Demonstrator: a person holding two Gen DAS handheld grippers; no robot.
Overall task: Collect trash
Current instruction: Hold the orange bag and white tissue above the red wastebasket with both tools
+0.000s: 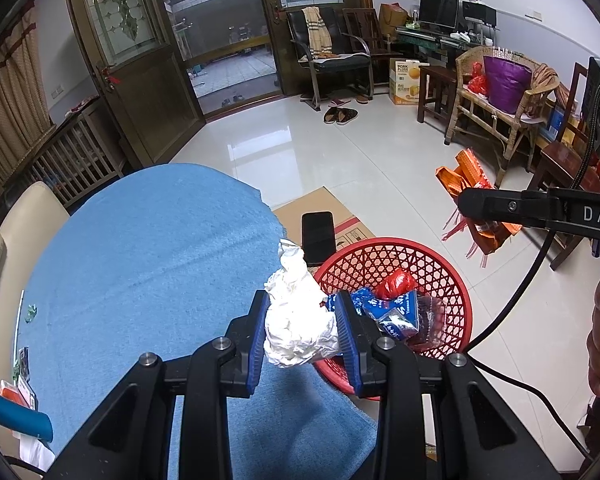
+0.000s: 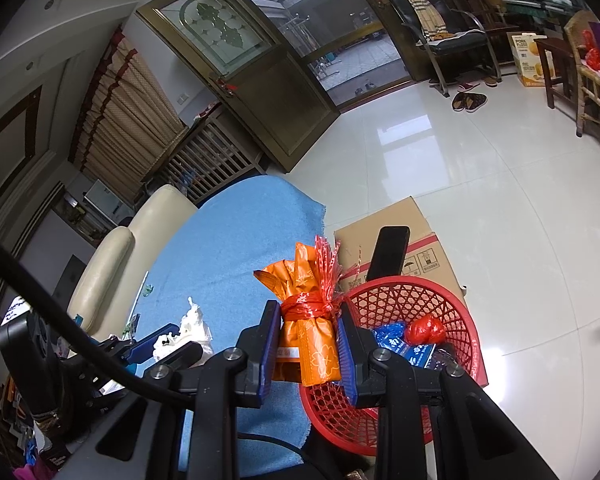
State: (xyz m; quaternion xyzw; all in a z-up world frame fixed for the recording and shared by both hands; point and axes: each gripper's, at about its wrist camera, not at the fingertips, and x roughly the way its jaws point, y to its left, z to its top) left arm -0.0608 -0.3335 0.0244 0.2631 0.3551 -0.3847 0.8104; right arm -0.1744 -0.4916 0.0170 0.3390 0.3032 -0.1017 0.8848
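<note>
Paper wad [image 1: 298,316]: your left tool [image 1: 302,330] is clamped on it, at the near rim of the red basket [image 1: 456,300] just ahead and right.
Orange packet [image 2: 308,344]: your right tool [image 2: 306,346] grips it, basket just right.
Release: carry each fully over the basket opening before letting go.
Avoid: the phone [image 1: 319,237] beyond the basket.
Left over: the blue surface [image 1: 148,256] looks nearly cleared.

I see both the left gripper [image 1: 302,322] and the right gripper [image 2: 308,346] built alike: black linkages, silver pivot screws, blue finger pads [image 1: 346,336], black cable [image 1: 512,312].
</note>
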